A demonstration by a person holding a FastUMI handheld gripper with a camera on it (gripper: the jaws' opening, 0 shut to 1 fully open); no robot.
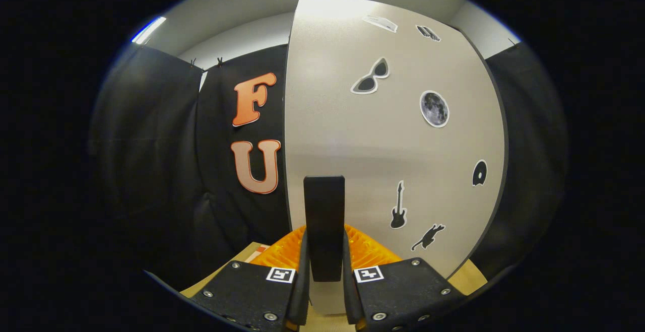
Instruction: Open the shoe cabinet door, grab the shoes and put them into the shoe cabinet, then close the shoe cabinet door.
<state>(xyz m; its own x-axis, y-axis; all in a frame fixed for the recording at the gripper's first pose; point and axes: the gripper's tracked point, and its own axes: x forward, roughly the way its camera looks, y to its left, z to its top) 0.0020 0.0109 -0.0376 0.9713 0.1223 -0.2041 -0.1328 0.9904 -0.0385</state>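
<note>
The shoe cabinet door (pixel 352 135) is a pale grey panel that stands right in front of me, dotted with stickers such as sunglasses, a moon and a guitar. Its black upright handle (pixel 324 206) sits near the door's left edge. My gripper (pixel 325 244) is shut on this handle, one finger pressing on each side of the bar. The door's left edge is in sight with black cloth behind it. I cannot tell whether the door is ajar, and the cabinet's inside is hidden.
Black cloth walls (pixel 151 145) hang to the left and right of the door. A tan surface (pixel 471 276) runs under the door's lower right corner and below my fingers.
</note>
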